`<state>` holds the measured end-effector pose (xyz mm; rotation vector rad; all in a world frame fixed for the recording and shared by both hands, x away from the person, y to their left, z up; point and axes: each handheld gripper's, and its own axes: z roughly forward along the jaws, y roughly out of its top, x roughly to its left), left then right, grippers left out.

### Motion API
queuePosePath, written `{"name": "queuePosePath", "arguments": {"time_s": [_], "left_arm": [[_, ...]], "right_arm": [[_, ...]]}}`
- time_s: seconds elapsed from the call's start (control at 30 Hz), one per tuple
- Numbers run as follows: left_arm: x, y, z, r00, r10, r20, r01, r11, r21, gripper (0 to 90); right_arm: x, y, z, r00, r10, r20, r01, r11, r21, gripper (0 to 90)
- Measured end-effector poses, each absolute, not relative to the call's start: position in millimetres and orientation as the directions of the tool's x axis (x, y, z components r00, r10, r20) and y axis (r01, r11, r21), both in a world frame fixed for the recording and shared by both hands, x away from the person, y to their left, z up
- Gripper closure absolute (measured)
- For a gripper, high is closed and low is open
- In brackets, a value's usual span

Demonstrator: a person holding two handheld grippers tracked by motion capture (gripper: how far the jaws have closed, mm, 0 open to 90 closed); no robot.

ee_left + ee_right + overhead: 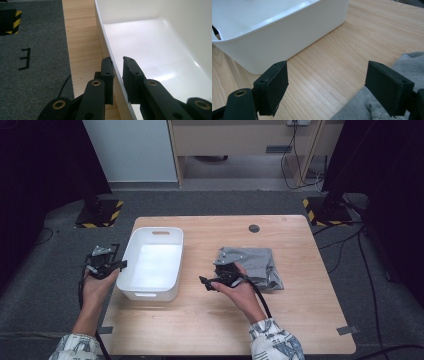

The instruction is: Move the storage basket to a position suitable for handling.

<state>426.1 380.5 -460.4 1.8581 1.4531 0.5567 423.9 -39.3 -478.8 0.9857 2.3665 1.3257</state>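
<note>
The rim of the white bin [105, 47] at the table's left edge is clamped by the left gripper [117, 65]. The right gripper [327, 87] is held wide apart, empty, beside the folded grey garment [255, 265]. Next, the garment probably needs to be grasped while the bin is steadied.

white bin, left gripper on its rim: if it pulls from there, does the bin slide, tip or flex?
Likely slides: the white bin looks empty and light on the smooth wooden table. The left gripper straddles one side wall, so a pull may swing the bin around. The thin wall may flex slightly; a lift from that edge would probably tilt it.
</note>
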Motion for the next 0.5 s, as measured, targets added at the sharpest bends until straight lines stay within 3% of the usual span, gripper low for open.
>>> {"name": "queuePosePath", "arguments": {"time_s": [0.5], "left_arm": [[424,356,-460,0.319,0.943,-0.092,0.640,-0.142,0.755,75.8]], "right_arm": [[425,-48,-479,-0.721,0.691,0.051,0.416,0.372,0.830,28.8]]}}
